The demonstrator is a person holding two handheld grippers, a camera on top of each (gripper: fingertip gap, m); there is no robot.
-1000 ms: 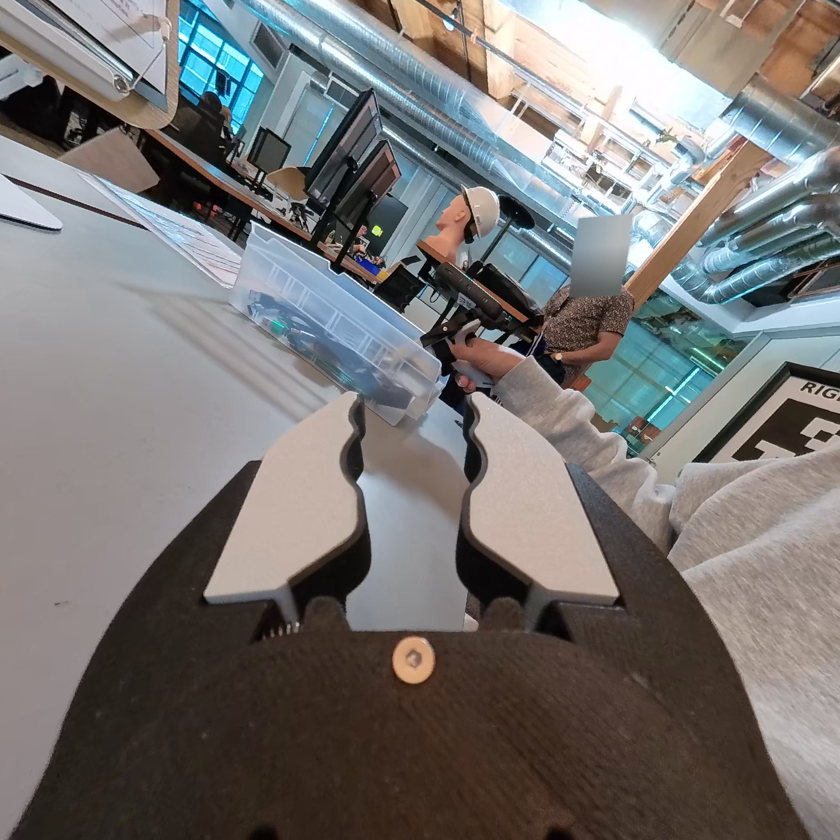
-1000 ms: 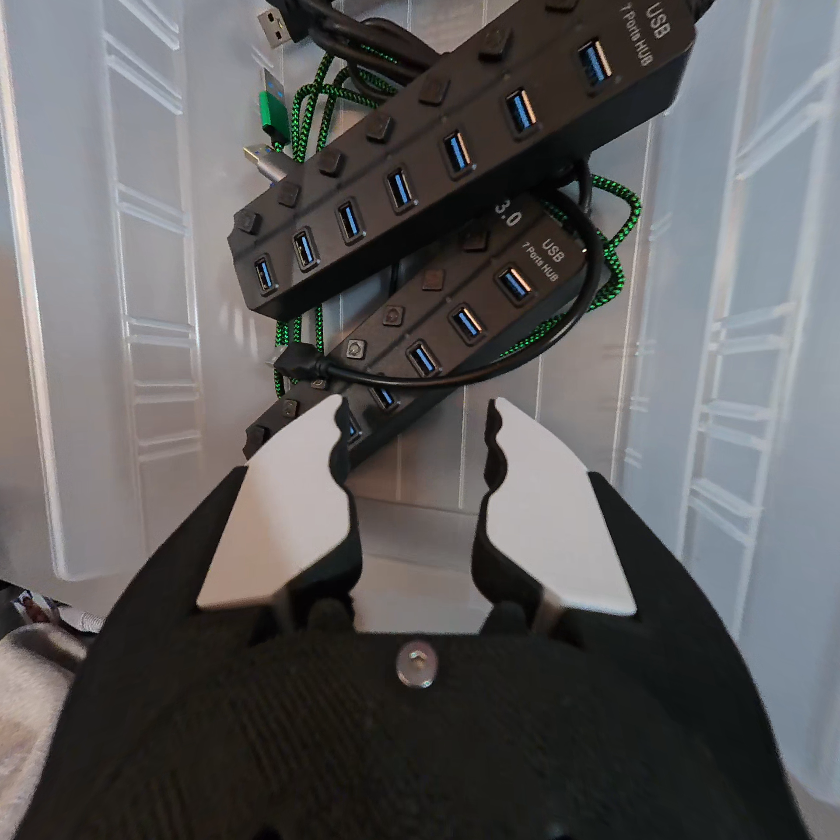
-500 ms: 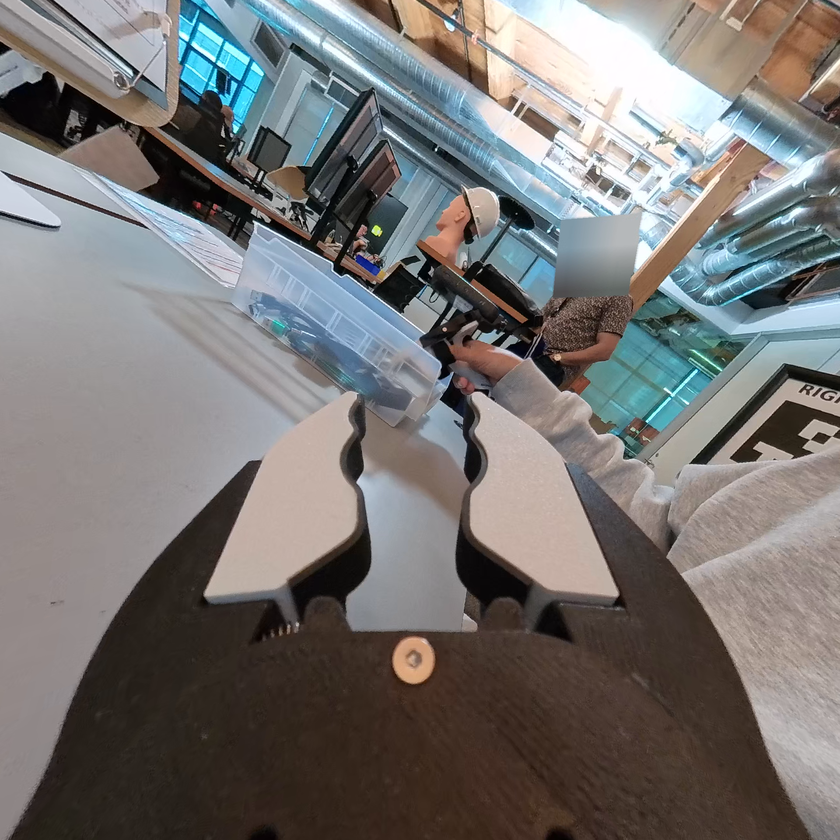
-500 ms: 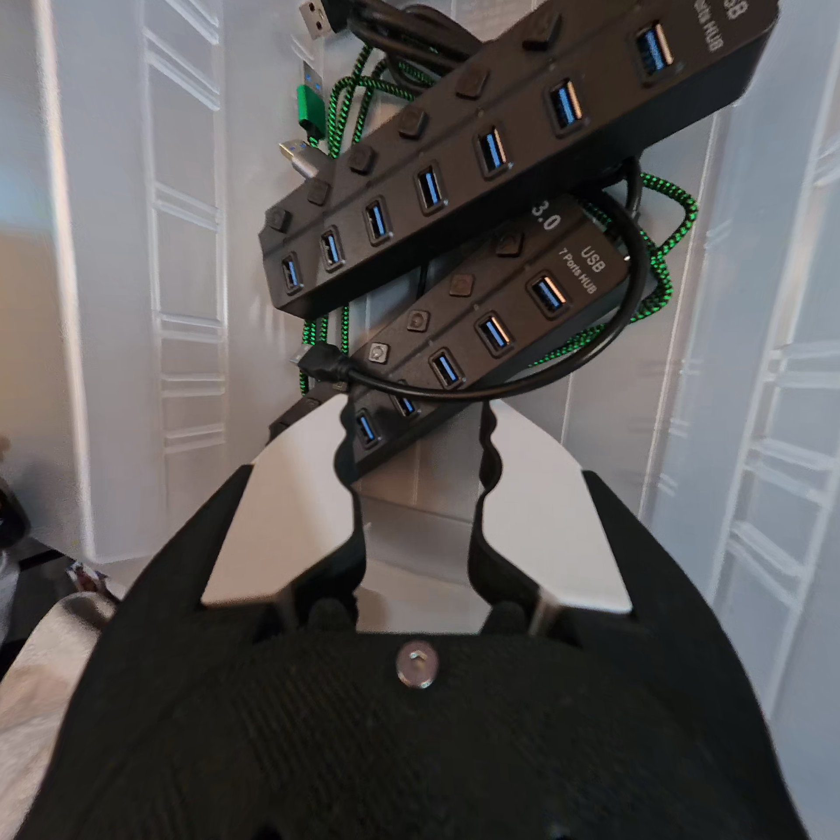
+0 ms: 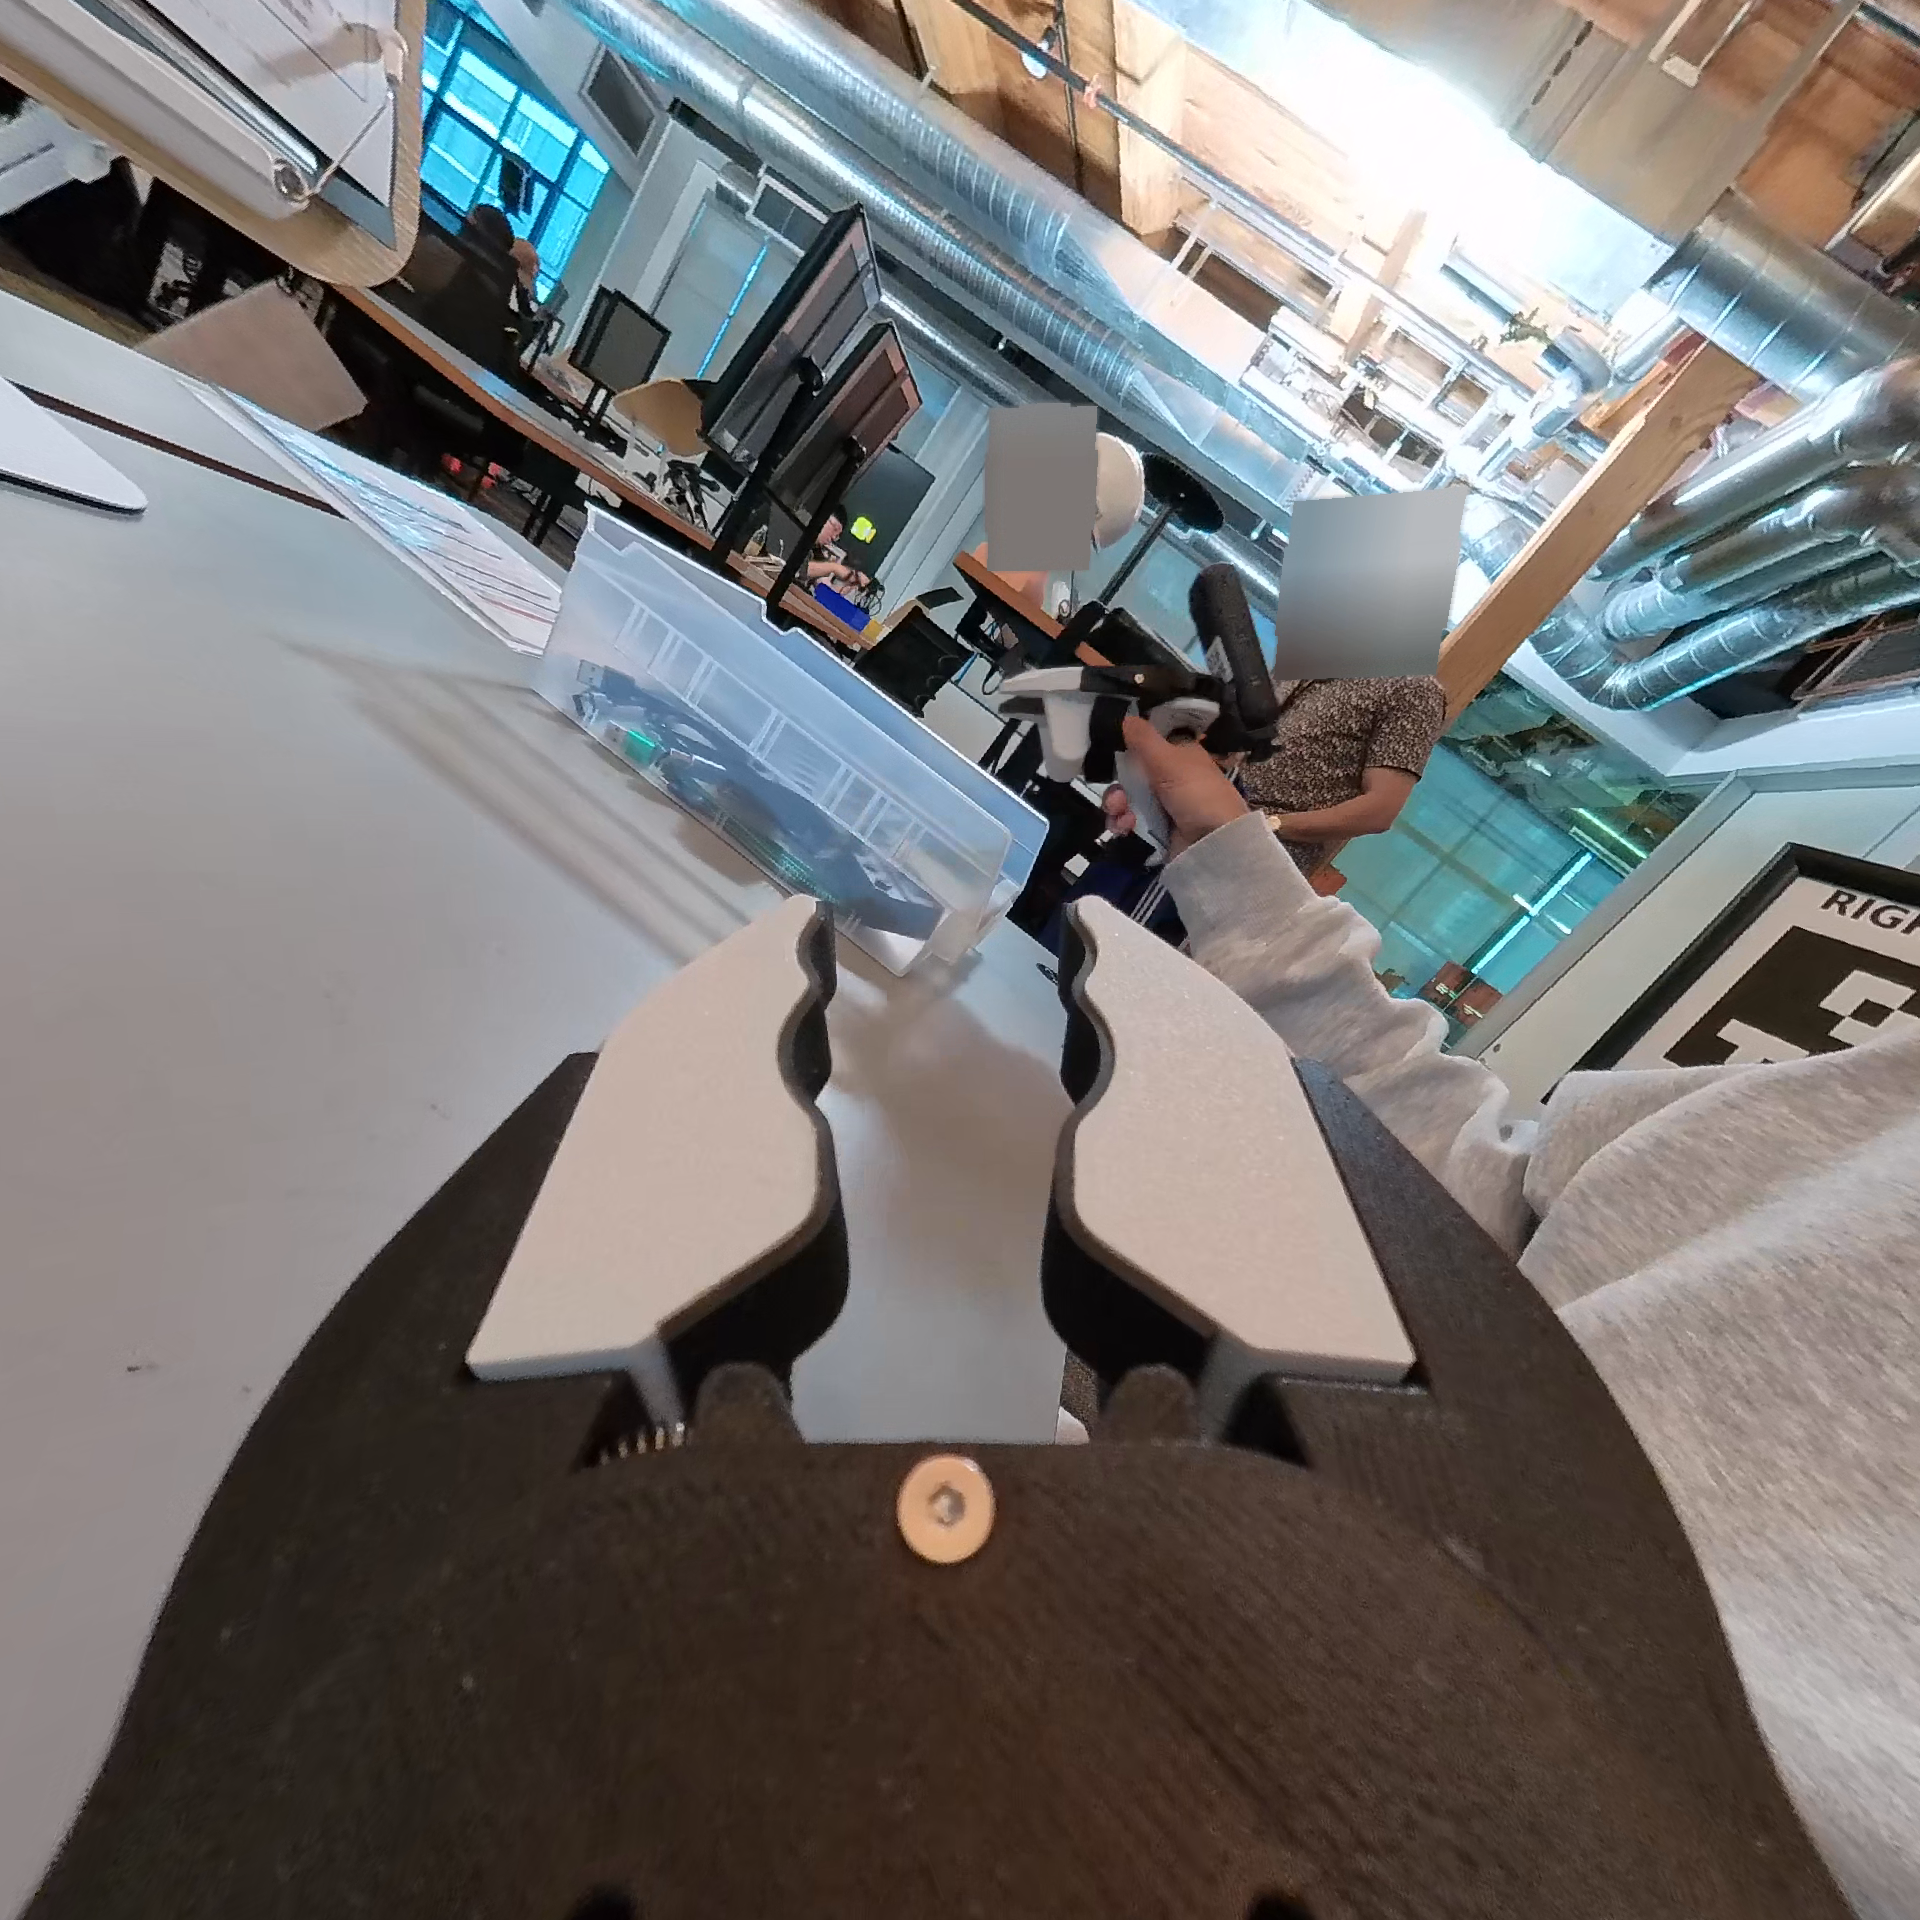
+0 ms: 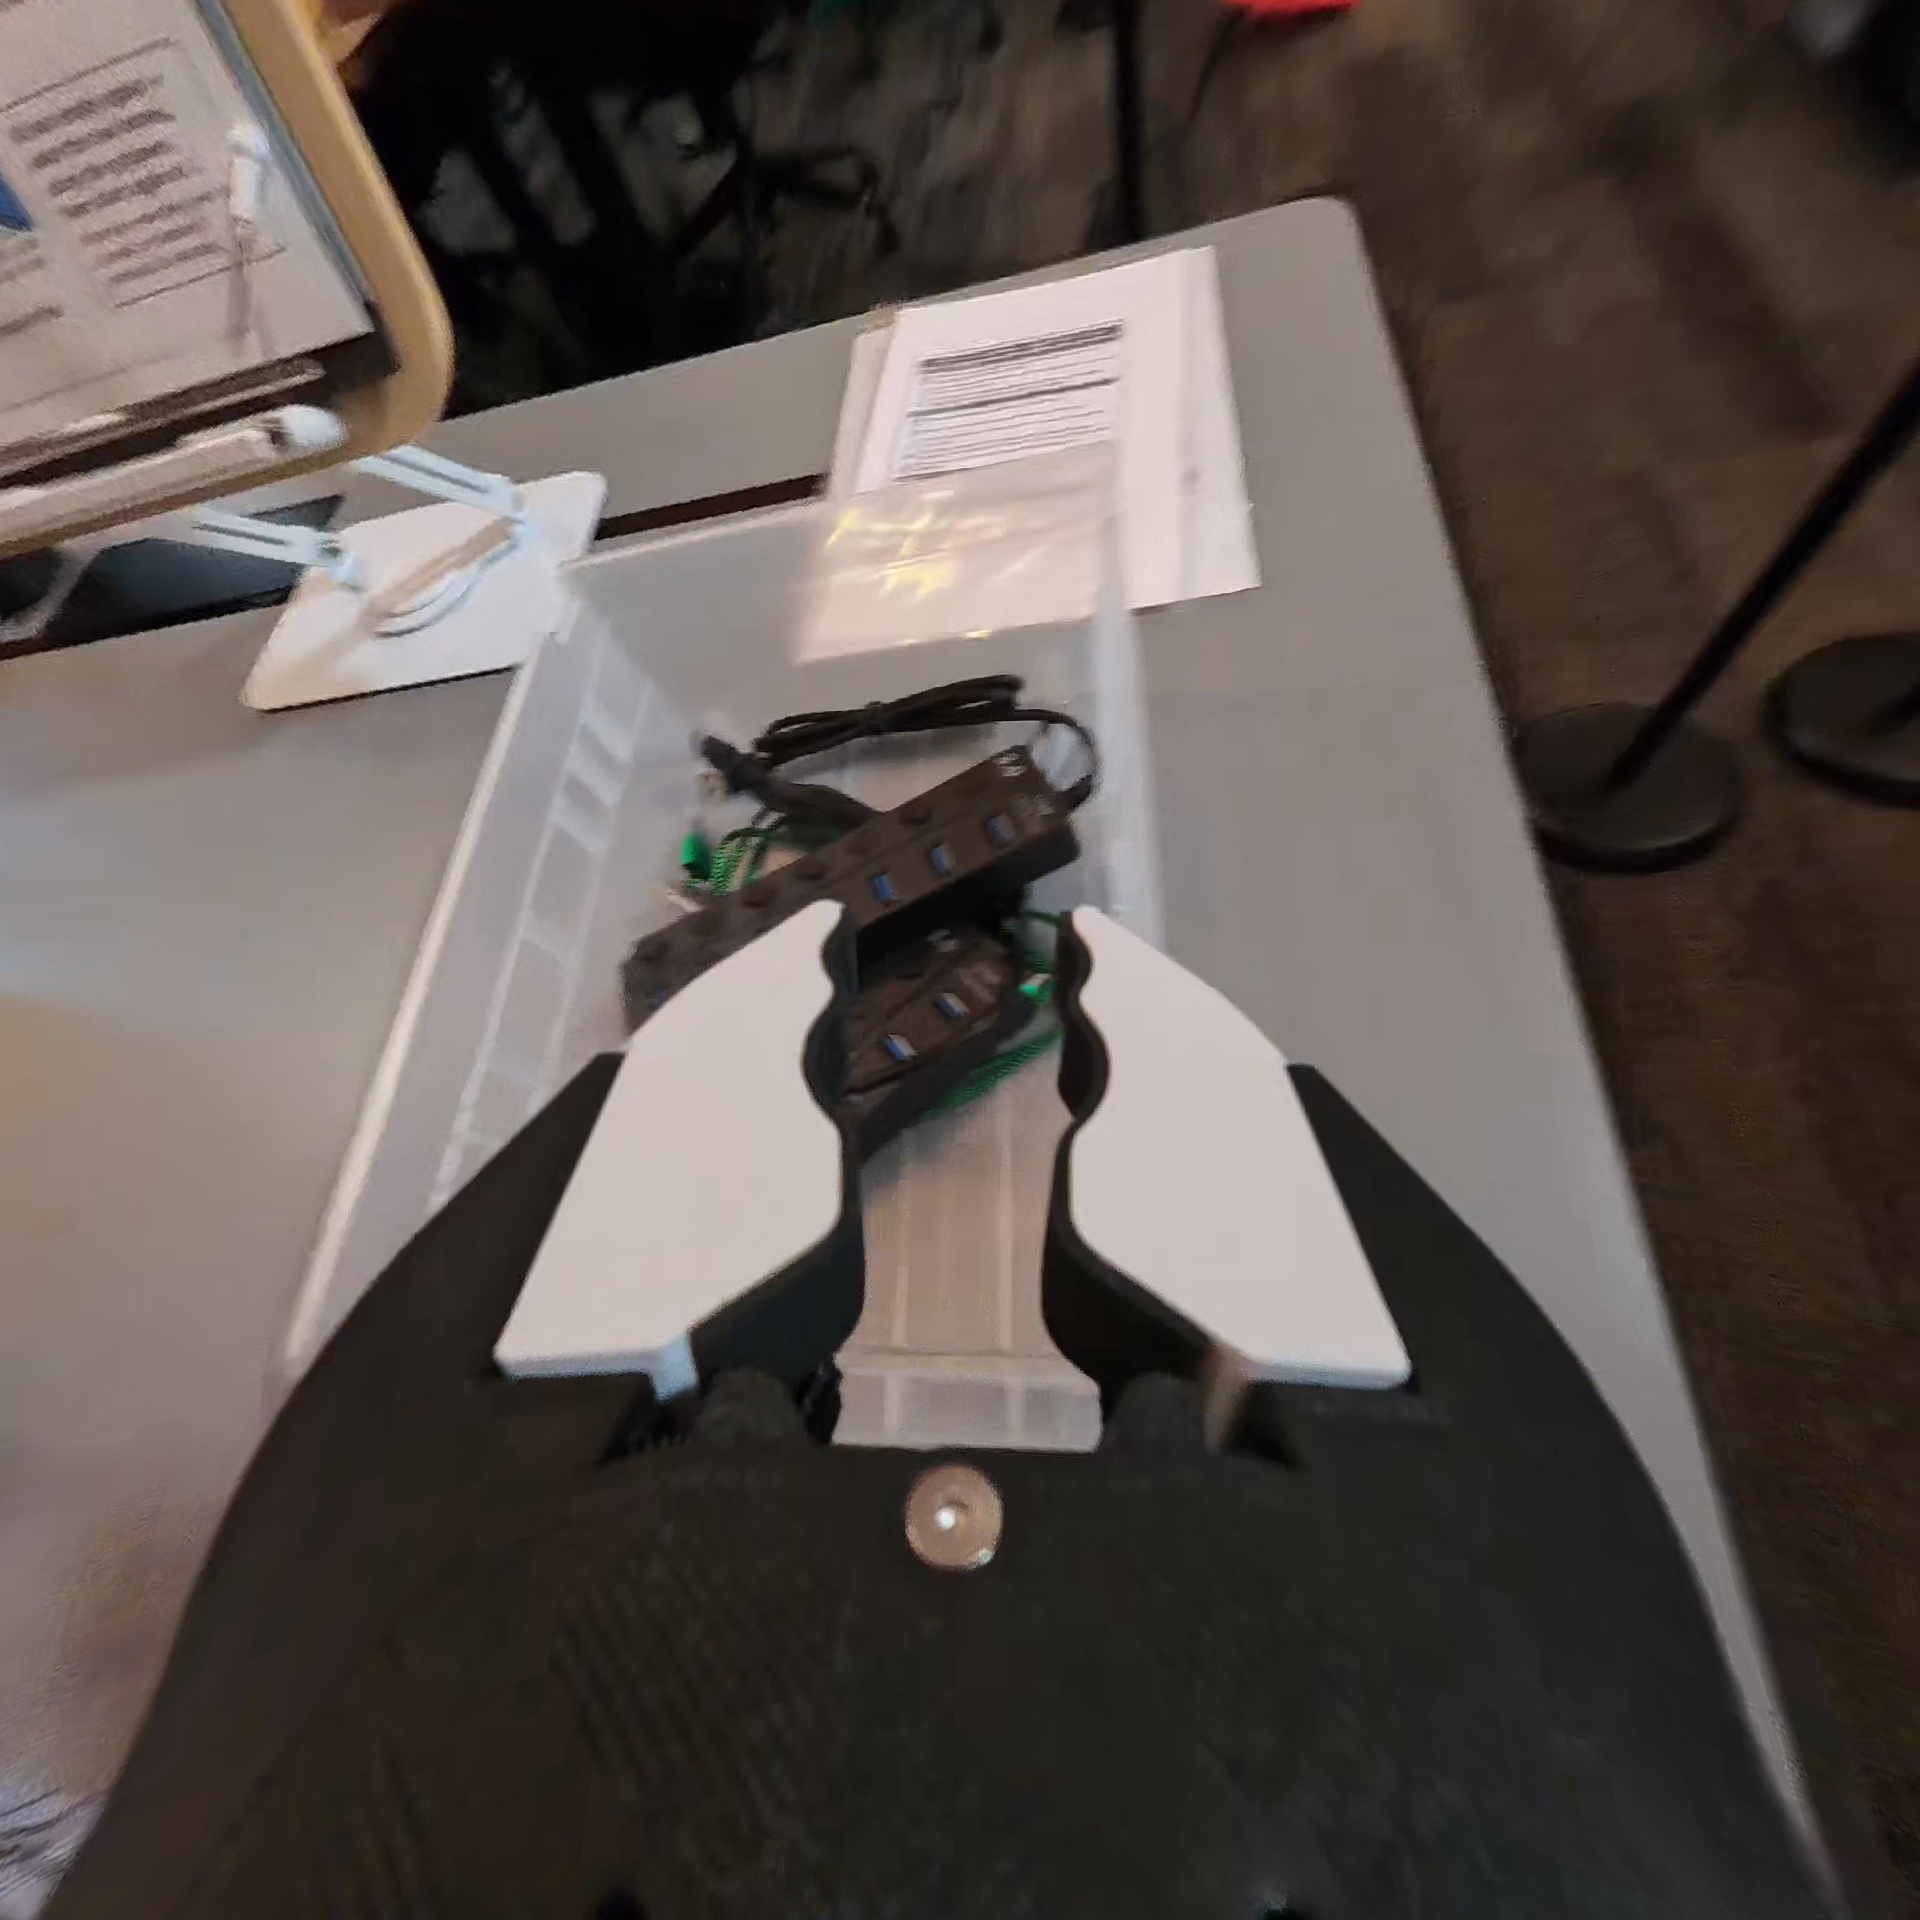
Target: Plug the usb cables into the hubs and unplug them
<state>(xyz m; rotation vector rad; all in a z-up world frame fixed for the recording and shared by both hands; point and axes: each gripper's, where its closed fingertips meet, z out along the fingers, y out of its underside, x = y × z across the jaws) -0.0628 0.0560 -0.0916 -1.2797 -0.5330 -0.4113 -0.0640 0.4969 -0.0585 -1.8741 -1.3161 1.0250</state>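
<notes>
Two black USB hubs lie crossed in a clear plastic bin (image 6: 499,831): the upper hub (image 6: 935,847) rests on the lower hub (image 6: 935,1013). A green braided cable (image 6: 727,862) and a black cable (image 6: 904,717) lie tangled with them. My right gripper (image 6: 956,920) is open and empty, held well above the near end of the bin and looking down at the hubs. In the left wrist view it shows raised in a hand (image 5: 1122,717) beyond the bin (image 5: 779,769). My left gripper (image 5: 945,920) is open and empty, low over the grey table (image 5: 260,883), short of the bin.
A printed sheet (image 6: 1039,447) lies beyond the bin. A white stand base (image 6: 426,613) sits at the back left under a board. Black post bases (image 6: 1631,790) stand on the floor past the table's right edge. A grey sleeve (image 5: 1662,1299) is on my right. The left gripper's tips are roughly 45 centimetres from the right gripper's.
My right gripper has pulled up and back out of the bin, away from the hubs, still open. The left gripper has not moved.
</notes>
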